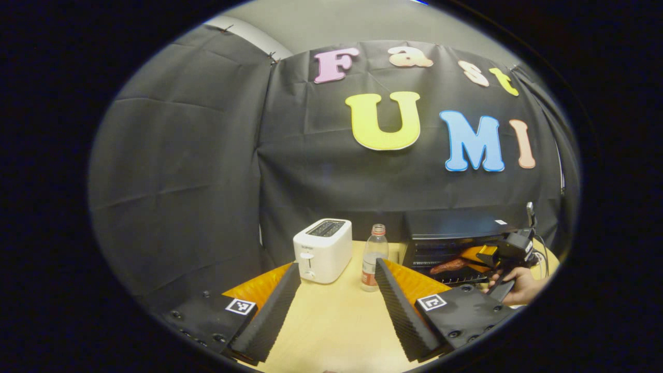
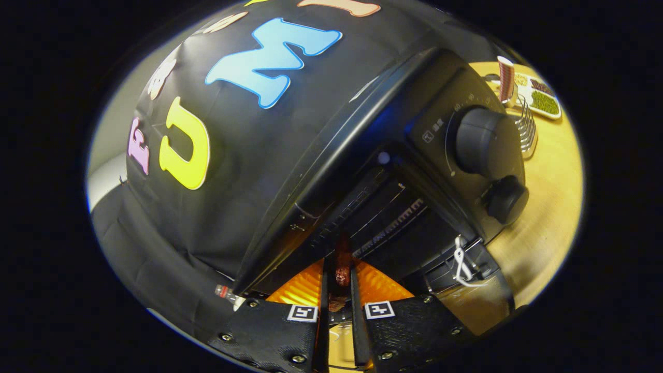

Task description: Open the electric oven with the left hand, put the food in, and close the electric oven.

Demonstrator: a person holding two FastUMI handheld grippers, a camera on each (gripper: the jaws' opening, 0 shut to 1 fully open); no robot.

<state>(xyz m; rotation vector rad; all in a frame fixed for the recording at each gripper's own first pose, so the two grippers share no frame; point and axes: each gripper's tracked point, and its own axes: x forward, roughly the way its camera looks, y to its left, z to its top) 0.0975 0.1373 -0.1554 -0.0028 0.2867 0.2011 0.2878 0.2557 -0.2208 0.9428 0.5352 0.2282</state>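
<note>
I judge the step in hand to be putting the food in. My right gripper (image 2: 339, 282) has its fingers pressed close on a reddish-brown piece of food (image 2: 342, 273), a sausage by the look of it, and it points straight into the open mouth of the oven (image 2: 362, 155). From the left gripper view the same food (image 1: 449, 266) sits at the oven (image 1: 456, 233) opening, with the right gripper (image 1: 484, 255) and the hand (image 1: 520, 290) behind it.

To do this well I'd keep the food level and go in along the middle of the opening, clear of the upper edge and the rack, and let go only once it rests on the rack — I cannot tell yet whether it touches. Then I'd back straight out so the fingers don't drag it along.

My left gripper (image 1: 336, 305) is spread wide and empty over the bench (image 1: 336, 331), well apart from the oven — a toaster (image 1: 322, 249) and a bottle (image 1: 374, 257) stand beyond it. It should wait there, ready for the door.
</note>
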